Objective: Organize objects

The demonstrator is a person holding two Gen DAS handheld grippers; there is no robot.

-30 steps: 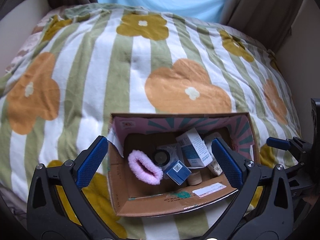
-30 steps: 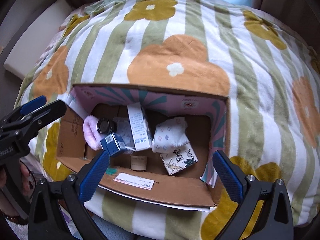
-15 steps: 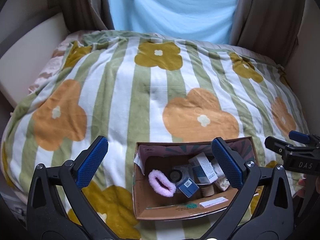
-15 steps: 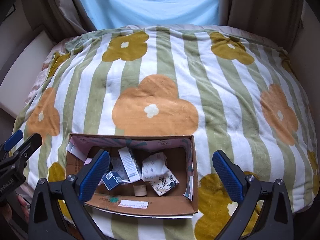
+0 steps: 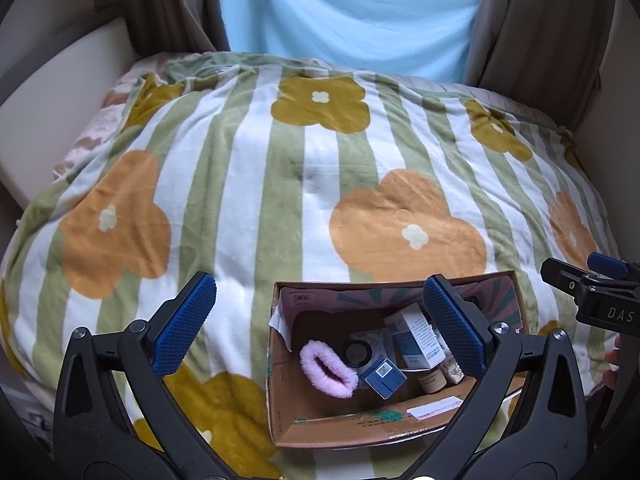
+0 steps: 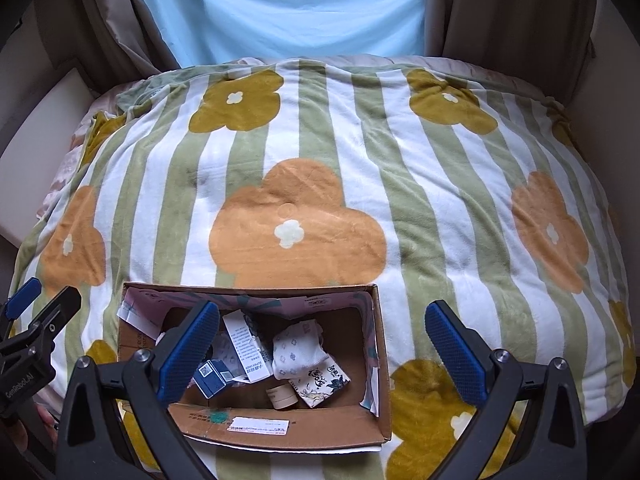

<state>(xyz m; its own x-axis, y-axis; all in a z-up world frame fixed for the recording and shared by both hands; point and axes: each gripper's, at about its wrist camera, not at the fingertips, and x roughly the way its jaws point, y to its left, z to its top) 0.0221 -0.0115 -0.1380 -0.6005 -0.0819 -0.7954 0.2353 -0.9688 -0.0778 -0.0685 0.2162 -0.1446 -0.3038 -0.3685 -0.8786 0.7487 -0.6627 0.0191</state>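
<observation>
An open cardboard box sits on the near edge of a flowered blanket. Inside lie a pink fluffy scrunchie, a small blue box, a white and blue carton, a dark round jar, a beige jar and folded patterned socks. My left gripper is open and empty, held back above the box. My right gripper is open and empty, also above the box.
The striped blanket with orange and yellow flowers covers the bed. A light blue curtain and brown drapes hang behind. A cream cushion lies at the left. Each gripper shows at the edge of the other's view.
Both grippers have pulled back and up from the box, so the box looks smaller and lower and more of the bed and curtain shows. Both stay open and empty.
</observation>
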